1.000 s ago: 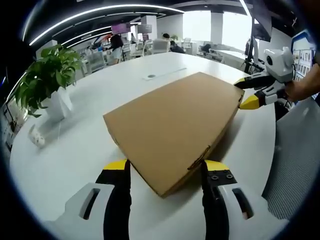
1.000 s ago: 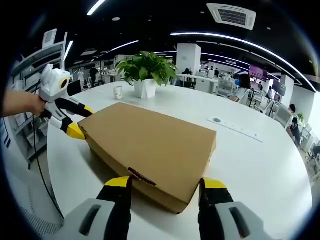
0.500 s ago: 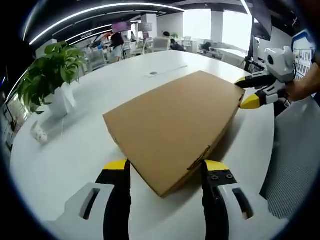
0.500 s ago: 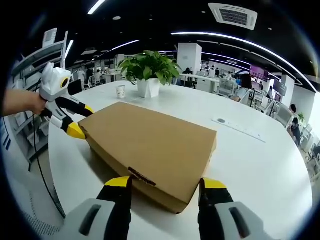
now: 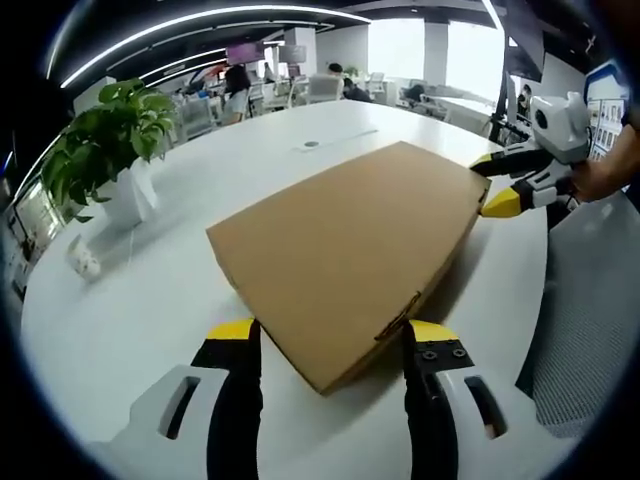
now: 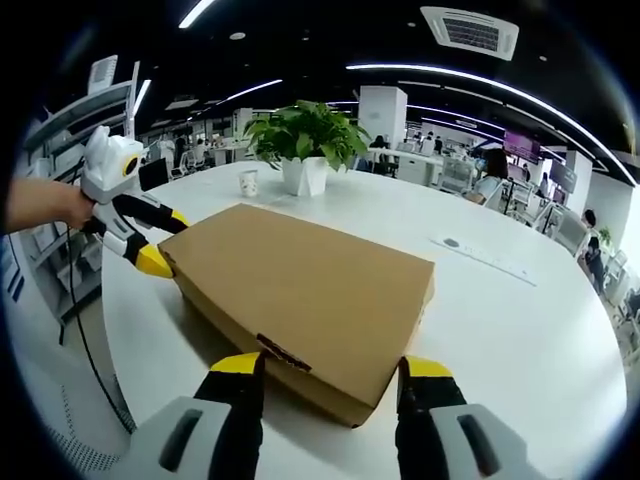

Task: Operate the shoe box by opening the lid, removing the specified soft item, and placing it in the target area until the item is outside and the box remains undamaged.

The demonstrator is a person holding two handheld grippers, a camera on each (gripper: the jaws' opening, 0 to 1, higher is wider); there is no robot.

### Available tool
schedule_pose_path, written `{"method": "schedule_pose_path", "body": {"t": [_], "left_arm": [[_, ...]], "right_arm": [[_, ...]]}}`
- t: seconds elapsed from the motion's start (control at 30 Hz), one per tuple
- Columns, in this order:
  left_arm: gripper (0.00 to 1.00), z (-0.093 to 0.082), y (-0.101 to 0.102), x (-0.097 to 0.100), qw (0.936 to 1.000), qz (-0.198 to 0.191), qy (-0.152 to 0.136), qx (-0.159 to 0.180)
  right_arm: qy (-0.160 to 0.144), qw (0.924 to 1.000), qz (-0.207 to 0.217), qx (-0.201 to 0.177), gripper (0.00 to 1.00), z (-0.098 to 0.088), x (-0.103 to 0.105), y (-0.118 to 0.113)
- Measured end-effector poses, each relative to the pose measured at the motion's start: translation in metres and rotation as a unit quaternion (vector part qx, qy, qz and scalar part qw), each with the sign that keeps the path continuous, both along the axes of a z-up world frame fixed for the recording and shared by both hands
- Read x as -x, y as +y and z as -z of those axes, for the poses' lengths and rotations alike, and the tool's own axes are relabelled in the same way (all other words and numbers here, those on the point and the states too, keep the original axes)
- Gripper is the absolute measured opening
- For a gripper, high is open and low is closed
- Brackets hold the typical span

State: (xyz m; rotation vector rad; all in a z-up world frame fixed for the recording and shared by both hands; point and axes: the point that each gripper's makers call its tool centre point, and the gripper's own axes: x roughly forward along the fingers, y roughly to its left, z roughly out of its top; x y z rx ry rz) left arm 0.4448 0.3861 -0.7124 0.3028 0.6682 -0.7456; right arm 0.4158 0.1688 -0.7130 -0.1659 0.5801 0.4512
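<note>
The shoe box (image 5: 350, 255) was plain brown cardboard, wide and flat. It lay flat on the white table (image 5: 150, 300) with its lid shut. A small tab (image 6: 283, 354) stuck out in the middle of one short end. The cardboard looked clean, with no dents or tears. Its top was bare.

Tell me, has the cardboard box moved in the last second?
Yes, slightly: in the right gripper view the box has slid left relative to the potted plant behind it.
</note>
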Motion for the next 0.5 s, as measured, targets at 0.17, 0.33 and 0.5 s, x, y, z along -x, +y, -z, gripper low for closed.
{"method": "schedule_pose_path", "body": {"t": [0.17, 0.33, 0.5], "left_arm": [[0.56, 0.001, 0.0021, -0.0015, 1.0, -0.002, -0.002, 0.001], [0.56, 0.0009, 0.0013, -0.001, 1.0, -0.002, -0.003, 0.002], [0.56, 0.0007, 0.0009, -0.0003, 1.0, -0.006, -0.003, 0.003]], "right_arm": [[-0.001, 1.0, -0.002, 0.001, 0.49, -0.0002, 0.0004, 0.0002], [-0.004, 1.0, -0.003, 0.0, 0.49, -0.0003, 0.0006, -0.0003], [-0.004, 1.0, -0.004, 0.0, 0.49, -0.0005, 0.0004, -0.0005]]}}
